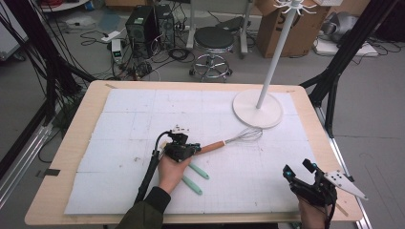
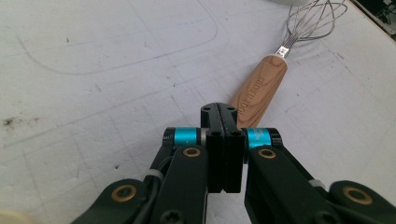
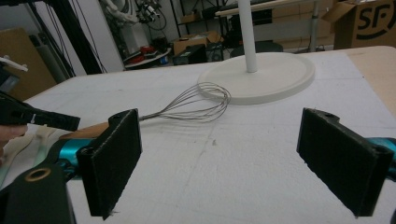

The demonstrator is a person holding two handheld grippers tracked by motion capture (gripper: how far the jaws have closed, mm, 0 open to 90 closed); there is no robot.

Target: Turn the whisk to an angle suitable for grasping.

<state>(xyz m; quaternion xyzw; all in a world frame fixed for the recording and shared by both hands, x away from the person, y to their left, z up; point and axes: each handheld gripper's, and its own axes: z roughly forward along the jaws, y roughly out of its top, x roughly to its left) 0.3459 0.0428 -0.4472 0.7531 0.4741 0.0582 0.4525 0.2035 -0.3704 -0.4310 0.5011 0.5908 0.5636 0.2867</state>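
We see the left gripper (image 2: 224,140), fingers closed on nothing, just near the wood-handled wire whisk (image 2: 261,88) stamped "SOOFTHOME", lying mid-bench; the right gripper (image 3: 243,163) holds fingers wide open.

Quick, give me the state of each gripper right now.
Left gripper: jaws shut, nothing between them, tips at the wooden end of the whisk.
Right gripper: jaws wide open, holding nothing, near the table's right front corner.
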